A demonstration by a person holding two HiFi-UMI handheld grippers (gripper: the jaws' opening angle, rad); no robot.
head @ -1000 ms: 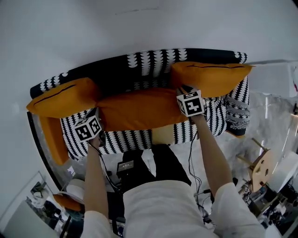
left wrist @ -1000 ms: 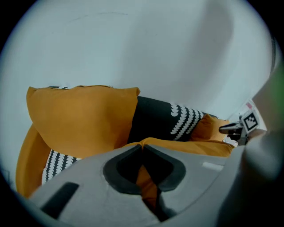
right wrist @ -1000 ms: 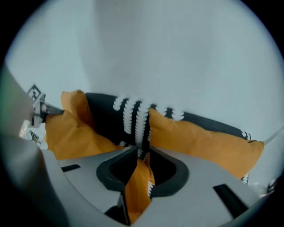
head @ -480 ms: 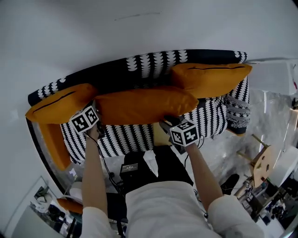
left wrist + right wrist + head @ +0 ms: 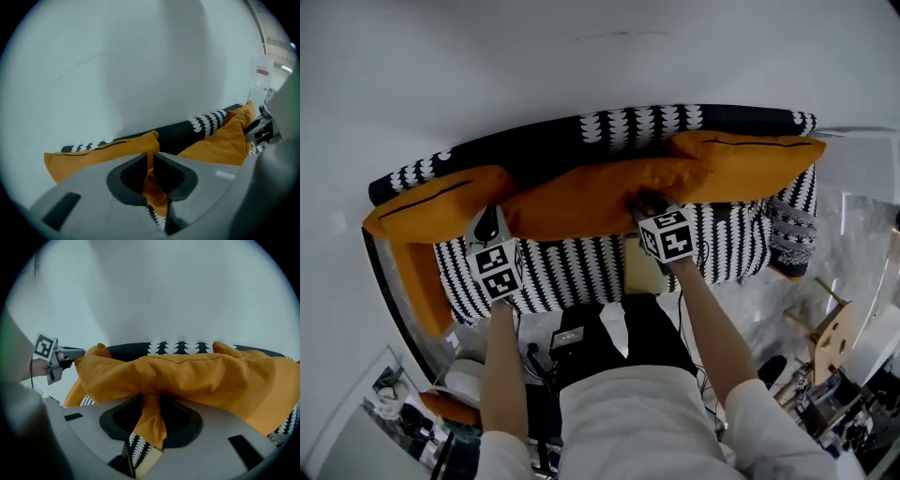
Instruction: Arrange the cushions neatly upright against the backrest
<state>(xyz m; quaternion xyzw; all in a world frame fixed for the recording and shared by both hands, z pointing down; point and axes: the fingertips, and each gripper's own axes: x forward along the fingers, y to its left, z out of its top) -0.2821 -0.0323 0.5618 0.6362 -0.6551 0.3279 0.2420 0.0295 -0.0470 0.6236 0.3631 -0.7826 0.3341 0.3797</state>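
A black-and-white patterned sofa (image 5: 581,267) carries three orange cushions. The left cushion (image 5: 431,211) and right cushion (image 5: 750,164) lean on the backrest (image 5: 619,127). The middle cushion (image 5: 600,192) lies lengthwise between them, high against the backrest. My left gripper (image 5: 487,221) is at its left end. Its jaws are opening, a narrow gap with a strip of orange fabric (image 5: 152,187) still pinched in it. My right gripper (image 5: 645,201) is shut on a bunched fold (image 5: 151,418) of the middle cushion's lower edge (image 5: 187,376).
A white wall rises behind the sofa. An orange panel (image 5: 417,281) runs down the sofa's left end. A pale block (image 5: 639,277) lies on the seat front. A wooden stool (image 5: 830,328) and clutter stand at the right, more clutter at the lower left.
The middle cushion has gone up from the seat to the backrest. The right gripper dipped to the seat front, then came back up to the cushion. The left gripper has drawn back a little.
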